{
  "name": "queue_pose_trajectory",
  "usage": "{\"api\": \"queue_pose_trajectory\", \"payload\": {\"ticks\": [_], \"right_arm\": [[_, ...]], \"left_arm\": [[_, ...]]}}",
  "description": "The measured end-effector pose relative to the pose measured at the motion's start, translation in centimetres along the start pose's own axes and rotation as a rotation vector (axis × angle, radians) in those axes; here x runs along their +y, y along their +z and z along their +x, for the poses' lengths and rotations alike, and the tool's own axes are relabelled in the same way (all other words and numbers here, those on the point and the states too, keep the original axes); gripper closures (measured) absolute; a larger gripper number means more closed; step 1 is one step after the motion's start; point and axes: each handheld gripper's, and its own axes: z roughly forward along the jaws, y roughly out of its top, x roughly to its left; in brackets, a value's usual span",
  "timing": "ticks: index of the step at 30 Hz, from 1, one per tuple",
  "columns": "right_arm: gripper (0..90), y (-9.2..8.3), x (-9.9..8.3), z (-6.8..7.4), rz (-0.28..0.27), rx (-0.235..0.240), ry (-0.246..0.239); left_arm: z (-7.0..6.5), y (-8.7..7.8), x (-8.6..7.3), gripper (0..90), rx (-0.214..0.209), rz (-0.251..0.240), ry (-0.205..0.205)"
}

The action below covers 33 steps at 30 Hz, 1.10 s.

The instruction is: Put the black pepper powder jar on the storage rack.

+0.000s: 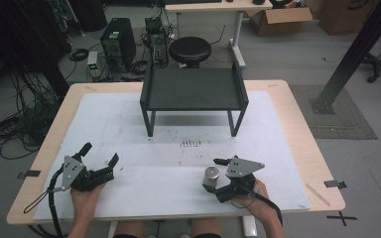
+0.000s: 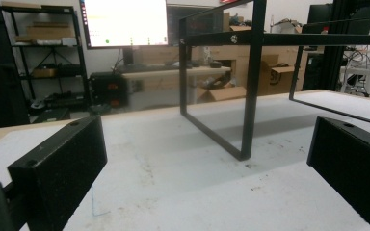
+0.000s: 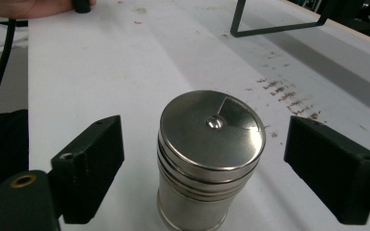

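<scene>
A pale wooden table is covered by a scuffed white sheet. At the left, a hand holds the left gripper, a matte black tool with a grey three-cornered plate; its blocky, grainy jaws stand wide apart with nothing between them. At the middle rear stands a black metal rack, a flat shelf on thin square legs. At the right front, the right gripper straddles a small steel shaker, a shiny upright cylinder with a ribbed rim and a flat lid with a centre rivet. It stands on the sheet between the jaws, which are spread with a gap on each side, not touching it.
</scene>
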Motion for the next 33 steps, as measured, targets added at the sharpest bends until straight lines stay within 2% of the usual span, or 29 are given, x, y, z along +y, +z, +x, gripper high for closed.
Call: {"api": "queue_pose_trajectory", "payload": {"ticks": [4, 15, 33], "right_arm": [[17.4, 0.17, -0.05, 0.04, 0.019, 0.005, 0.001], [25.4, 0.19, -0.13, -0.09, 0.025, -0.007, 0.006], [41.5, -0.08, -0.48, -0.09, -0.004, 0.032, 0.055]], "left_arm": [[-0.01, 0.00, 0.00, 0.6, 0.000, 0.000, 0.000], [-0.01, 0.02, 0.01, 0.7, 0.000, 0.001, 0.001], [-0.02, 0.04, 0.01, 0.8, 0.000, 0.002, 0.002]]}}
